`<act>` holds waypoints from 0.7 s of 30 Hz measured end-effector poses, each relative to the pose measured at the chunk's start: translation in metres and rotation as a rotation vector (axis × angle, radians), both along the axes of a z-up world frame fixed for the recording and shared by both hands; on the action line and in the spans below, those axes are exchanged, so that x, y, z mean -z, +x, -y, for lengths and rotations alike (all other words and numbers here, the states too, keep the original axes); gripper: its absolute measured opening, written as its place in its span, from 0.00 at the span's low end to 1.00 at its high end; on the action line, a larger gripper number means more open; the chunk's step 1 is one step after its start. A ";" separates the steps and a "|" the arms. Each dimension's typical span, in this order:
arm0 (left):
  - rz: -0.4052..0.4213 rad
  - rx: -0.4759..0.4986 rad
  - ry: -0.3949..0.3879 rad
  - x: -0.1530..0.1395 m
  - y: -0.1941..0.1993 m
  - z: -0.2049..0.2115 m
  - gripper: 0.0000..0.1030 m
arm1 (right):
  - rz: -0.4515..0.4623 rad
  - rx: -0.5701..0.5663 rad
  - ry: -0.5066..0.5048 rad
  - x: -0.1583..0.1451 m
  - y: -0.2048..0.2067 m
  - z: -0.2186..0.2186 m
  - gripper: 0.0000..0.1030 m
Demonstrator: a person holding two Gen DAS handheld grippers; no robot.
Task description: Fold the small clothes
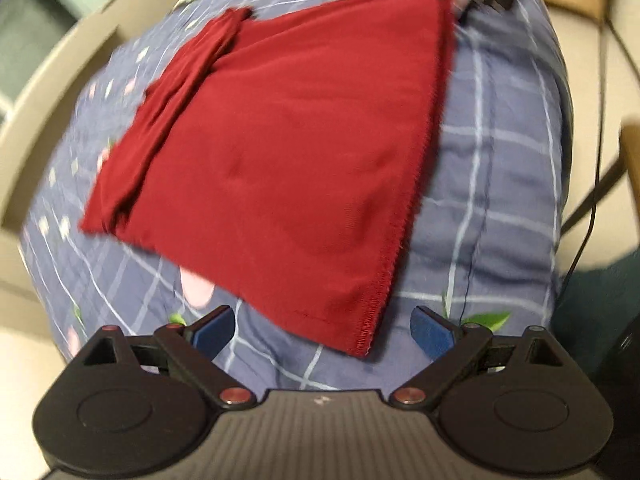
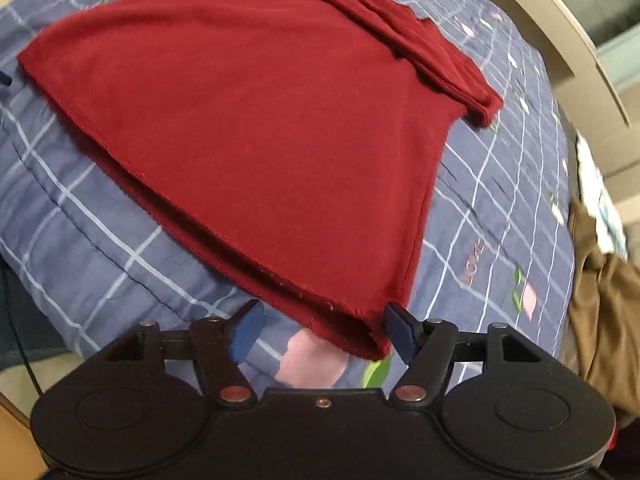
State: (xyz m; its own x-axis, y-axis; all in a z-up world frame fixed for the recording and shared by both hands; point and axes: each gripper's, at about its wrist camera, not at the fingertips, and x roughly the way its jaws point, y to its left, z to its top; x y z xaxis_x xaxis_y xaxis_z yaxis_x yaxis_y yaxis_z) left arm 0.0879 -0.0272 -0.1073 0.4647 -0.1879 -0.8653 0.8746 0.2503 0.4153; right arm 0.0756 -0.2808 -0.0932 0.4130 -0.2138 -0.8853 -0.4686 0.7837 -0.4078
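i see the red garment [image 1: 280, 152] lying folded flat on the blue checked quilt [image 1: 500, 184]. my left gripper [image 1: 322, 330] stands wide open over its near corner, gripping nothing. my right gripper [image 2: 324, 330] is partly open, a corner of the cloth between the pads, unpinched. brown cloth [image 2: 604, 312] lies far right.

red garment [image 1: 288, 152] | folded flat, sleeve doubled along one edge | lies on blue checked quilt [image 1: 500, 184]
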 end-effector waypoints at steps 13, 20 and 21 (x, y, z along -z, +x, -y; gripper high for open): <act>0.165 0.201 0.083 0.023 -0.017 0.011 0.78 | -0.014 -0.161 -0.070 0.009 -0.002 -0.005 0.72; 0.112 0.246 0.089 0.024 -0.019 -0.001 0.19 | -0.029 -0.249 -0.127 0.017 -0.005 -0.008 0.43; 0.098 0.225 0.079 0.020 -0.017 -0.001 0.15 | -0.038 -0.260 -0.125 0.017 -0.007 -0.010 0.36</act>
